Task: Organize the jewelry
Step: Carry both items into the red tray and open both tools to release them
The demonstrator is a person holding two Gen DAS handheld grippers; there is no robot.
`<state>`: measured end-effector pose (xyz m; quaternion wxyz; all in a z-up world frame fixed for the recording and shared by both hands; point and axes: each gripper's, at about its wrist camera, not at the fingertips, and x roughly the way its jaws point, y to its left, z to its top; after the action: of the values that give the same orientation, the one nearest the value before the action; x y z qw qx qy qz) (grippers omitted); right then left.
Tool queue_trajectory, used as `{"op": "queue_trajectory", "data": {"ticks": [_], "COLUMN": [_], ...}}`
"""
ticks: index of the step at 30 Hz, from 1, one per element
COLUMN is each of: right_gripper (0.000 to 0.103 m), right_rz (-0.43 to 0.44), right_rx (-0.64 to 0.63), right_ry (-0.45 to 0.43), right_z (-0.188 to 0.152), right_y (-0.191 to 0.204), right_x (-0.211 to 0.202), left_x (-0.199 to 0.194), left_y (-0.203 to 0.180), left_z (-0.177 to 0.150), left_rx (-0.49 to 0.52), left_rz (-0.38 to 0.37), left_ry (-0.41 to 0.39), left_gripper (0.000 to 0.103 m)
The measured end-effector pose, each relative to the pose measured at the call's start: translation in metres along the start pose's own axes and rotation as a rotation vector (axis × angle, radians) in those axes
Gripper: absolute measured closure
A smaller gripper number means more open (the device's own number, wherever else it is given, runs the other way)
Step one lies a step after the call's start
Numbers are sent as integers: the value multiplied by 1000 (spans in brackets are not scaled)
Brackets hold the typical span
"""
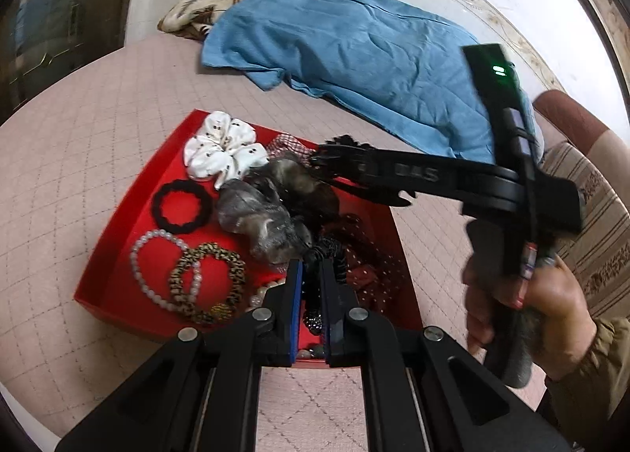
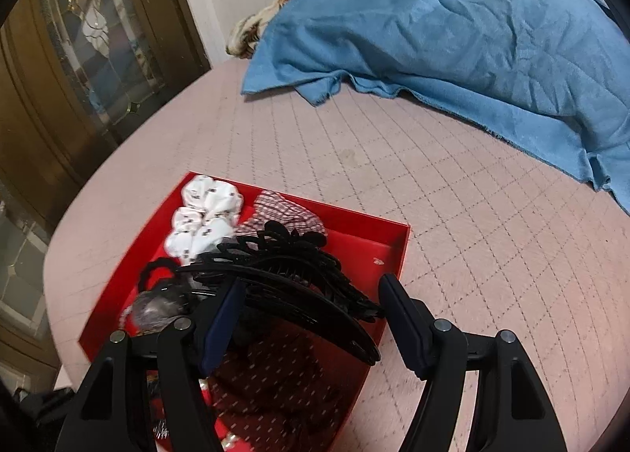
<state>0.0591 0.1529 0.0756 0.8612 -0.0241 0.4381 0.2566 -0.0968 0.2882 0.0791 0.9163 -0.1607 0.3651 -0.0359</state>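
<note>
A red box (image 1: 118,239) (image 2: 390,251) lies on the pink quilted bed, filled with hair accessories: a white scrunchie (image 1: 222,150) (image 2: 204,215), a black hair tie (image 1: 182,208), a pearl bracelet (image 1: 138,255), a leopard scrunchie (image 1: 232,267), a grey scrunchie (image 1: 256,219). My left gripper (image 1: 312,275) is shut on a black spiral hair tie (image 1: 330,251) over the box. My right gripper (image 2: 311,318) (image 1: 327,162) is open over the box, and a black claw clip (image 2: 283,275) lies between its fingers against the left finger (image 2: 220,318).
A blue cloth (image 1: 354,50) (image 2: 453,26) lies spread at the far side of the bed, over a patterned fabric (image 1: 189,15). A dark red dotted scrunchie (image 2: 275,385) and a checked scrunchie (image 2: 283,215) sit in the box. A glass door (image 2: 78,58) stands to the left.
</note>
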Motion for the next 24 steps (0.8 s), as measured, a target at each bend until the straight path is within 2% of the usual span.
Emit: {"op": "queue_trajectory", "data": {"ticks": [7,14,17,21,24], "right_gripper": [28,27,23,20,19], "right_rz": [-34,-45,-45,-41,-37], "right_rx": [37,55,71,89,99], "right_ry": [17,10,8,5,-3], "right_z": [2,1,1,-1,-2], "right_y": [-10,-14,-15,-17,-20], "right_x": [19,20,20,16,12], "left_x": [13,19,20,17,11], "left_y": [6,5,5,4,1], "left_z": [-4,-6,-6,-5,-5], "left_rx": [-22,-12,-15,-11,-2], "left_rz": [4,6,8,2,-7], "left_ry": [45,60,61,40,9], "left_gripper": [97,96,91,67,60]}}
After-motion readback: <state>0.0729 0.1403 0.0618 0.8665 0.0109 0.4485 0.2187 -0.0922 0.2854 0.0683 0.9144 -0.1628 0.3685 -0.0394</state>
